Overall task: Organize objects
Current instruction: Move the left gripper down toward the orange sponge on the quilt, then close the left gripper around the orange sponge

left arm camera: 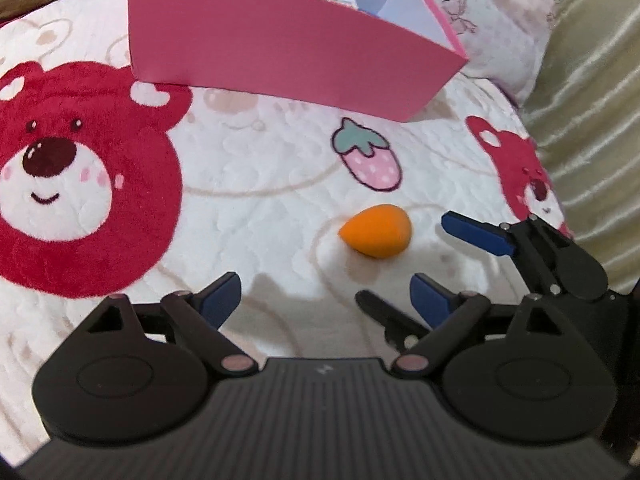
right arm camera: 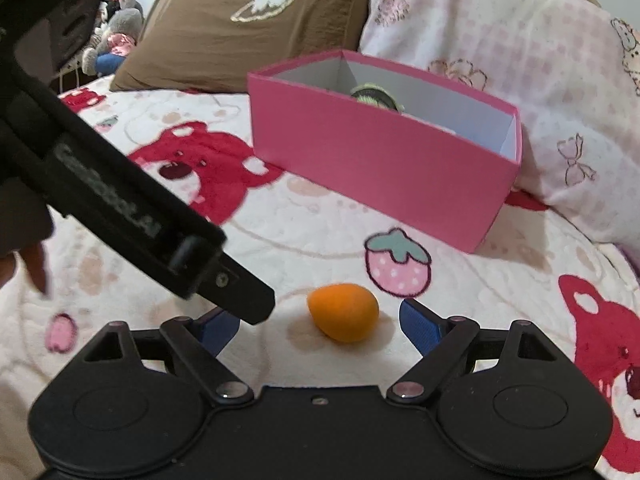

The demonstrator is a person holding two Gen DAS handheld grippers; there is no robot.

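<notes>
Now, step in hand: judged from the layout, picking the orange sponge (right arm camera: 343, 313) off the bed (right arm camera: 280, 216) so it can go into the pink box (right arm camera: 380, 160).
Sponge position: it lies on its side on the bear-print blanket, alone, near the printed strawberry (right arm camera: 398, 264) and well in front of the box; nothing touches it.
Right tool (right arm camera: 320, 326): jaws stand wide with nothing held; in its own view the sponge sits just ahead of the gap between the blue pads (right arm camera: 418, 322), slightly right of centre.
Left tool (left arm camera: 328, 300): also wide and empty; in its own view the sponge lies ahead and to the right of its gap, so it looks worse placed for the grasp.
Crowding: the left tool's body crosses the right wrist view and covers part of the right tool's left pad; the two tools sit close together, so only one should probably commit.
Grasp advice: bring the pads to either side of the sponge's fat middle, not the pointed end, which could squirt out.
Handling: the sponge looks soft, so a gentle squeeze should do; the quilted blanket may give underneath.
Box: open-topped, already holding a green-and-black item (right arm camera: 374, 96) and something white that I cannot identify.
</notes>
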